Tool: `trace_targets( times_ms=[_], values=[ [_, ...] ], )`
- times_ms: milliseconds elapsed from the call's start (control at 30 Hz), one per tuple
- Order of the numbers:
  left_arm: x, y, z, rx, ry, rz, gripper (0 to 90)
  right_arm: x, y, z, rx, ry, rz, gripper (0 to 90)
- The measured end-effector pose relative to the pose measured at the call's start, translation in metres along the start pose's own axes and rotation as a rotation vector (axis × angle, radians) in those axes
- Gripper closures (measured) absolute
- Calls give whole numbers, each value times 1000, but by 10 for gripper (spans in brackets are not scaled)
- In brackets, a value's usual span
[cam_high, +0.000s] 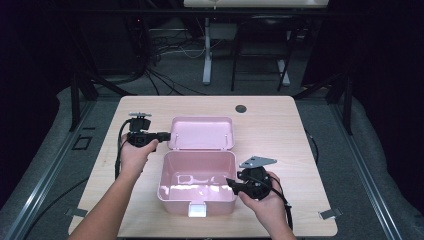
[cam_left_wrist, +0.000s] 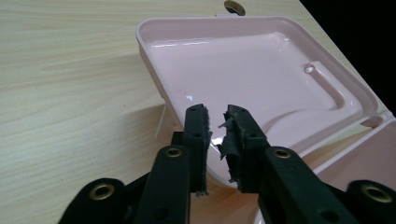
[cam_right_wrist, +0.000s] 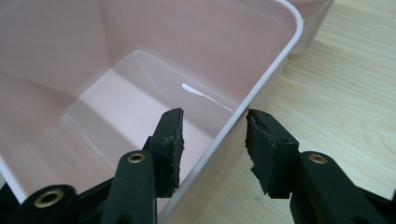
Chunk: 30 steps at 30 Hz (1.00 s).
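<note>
Pink plastic box, hinged, lying open near the middle of the wooden table; its lid is thrown back flat on the far side, hollow face up, and a white latch sits on the near wall. Left gripper: at the lid's left edge, jaws slightly parted astride the rim and not visibly pinching it, likely placed to steady or swing the lid. Right gripper: jaws apart, one inside and one outside the box's right wall, pads clear of it, apparently poised to brace the box. Interior of box: empty.
</note>
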<state>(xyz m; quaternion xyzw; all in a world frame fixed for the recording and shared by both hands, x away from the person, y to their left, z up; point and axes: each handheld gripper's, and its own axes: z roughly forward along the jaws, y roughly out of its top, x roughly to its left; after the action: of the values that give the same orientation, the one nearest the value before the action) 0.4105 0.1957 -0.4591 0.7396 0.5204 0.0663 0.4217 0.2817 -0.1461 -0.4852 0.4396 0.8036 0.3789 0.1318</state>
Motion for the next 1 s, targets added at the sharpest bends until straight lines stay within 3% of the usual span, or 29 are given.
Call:
trace_targets(
  times_ms=[100,367,667,1000],
  values=[
    [1,-5,-3,8,-16,2,717,0,1,-3,-4,4,12,577],
    [0,-26,-15,9,13,64,590,-7,5,-18,-61,20,37,580],
    [1,-47,-30,-14,7,83,556,-20,8,-31,-126,51,64,546],
    [1,-67,-41,-34,-6,103,549,-26,8,-37,-120,43,49,562]
  ],
)
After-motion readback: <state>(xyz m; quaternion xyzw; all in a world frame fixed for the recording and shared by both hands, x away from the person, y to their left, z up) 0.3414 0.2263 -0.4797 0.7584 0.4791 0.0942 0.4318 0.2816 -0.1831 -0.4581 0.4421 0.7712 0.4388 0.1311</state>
